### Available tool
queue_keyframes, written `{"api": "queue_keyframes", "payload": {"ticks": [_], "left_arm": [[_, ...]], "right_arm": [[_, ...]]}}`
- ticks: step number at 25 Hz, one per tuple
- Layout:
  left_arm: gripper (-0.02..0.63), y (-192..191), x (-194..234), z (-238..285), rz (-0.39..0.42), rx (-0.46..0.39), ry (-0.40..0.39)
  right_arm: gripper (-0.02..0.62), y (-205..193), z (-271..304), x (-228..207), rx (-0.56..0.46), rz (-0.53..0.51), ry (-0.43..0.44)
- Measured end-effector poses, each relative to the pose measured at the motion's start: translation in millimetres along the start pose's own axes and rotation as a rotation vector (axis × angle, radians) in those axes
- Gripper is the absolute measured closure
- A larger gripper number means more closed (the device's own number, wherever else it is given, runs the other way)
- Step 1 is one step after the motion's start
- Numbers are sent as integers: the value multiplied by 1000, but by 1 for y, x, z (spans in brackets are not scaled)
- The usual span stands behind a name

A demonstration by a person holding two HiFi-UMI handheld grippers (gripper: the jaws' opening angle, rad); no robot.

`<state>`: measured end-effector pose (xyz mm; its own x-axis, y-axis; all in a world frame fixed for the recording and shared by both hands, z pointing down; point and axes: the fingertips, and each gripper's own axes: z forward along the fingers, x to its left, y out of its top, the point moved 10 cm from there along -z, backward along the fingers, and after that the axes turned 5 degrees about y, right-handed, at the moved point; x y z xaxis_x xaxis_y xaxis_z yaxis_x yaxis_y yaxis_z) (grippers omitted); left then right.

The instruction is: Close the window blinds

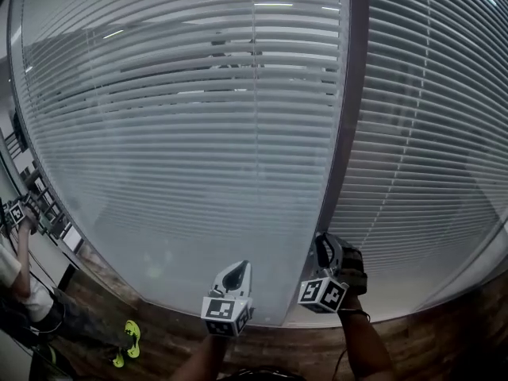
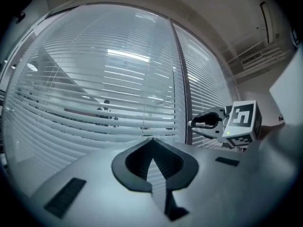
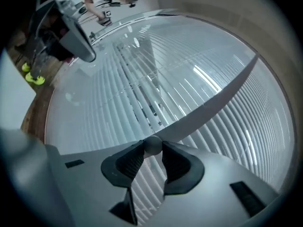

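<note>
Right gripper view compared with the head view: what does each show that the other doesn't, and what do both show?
Only the right gripper view: a small round knob pinched between the jaws of the right gripper. Only the head view: that gripper's marker cube and the hand holding it. Both: the blinds, the dark frame post and the left gripper.

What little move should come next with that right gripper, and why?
Probably a gentle twist of the small round knob that the right gripper pinches by the window post: the slats stand open, with gaps showing the room behind.
</note>
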<state>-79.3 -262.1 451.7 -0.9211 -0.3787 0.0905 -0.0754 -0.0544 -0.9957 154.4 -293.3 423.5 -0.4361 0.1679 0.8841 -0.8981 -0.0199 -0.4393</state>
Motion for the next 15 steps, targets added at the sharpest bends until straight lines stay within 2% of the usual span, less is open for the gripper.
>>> {"api": "queue_keyframes", "payload": {"ticks": [9,15], "left_arm": [[606,-3,2,0,13,2,-4],[606,-2,0,0,13,0,-14]], "right_arm": [[470,3,1,6,91,-464,9],[469,9,0,8,76,-564,44]]}}
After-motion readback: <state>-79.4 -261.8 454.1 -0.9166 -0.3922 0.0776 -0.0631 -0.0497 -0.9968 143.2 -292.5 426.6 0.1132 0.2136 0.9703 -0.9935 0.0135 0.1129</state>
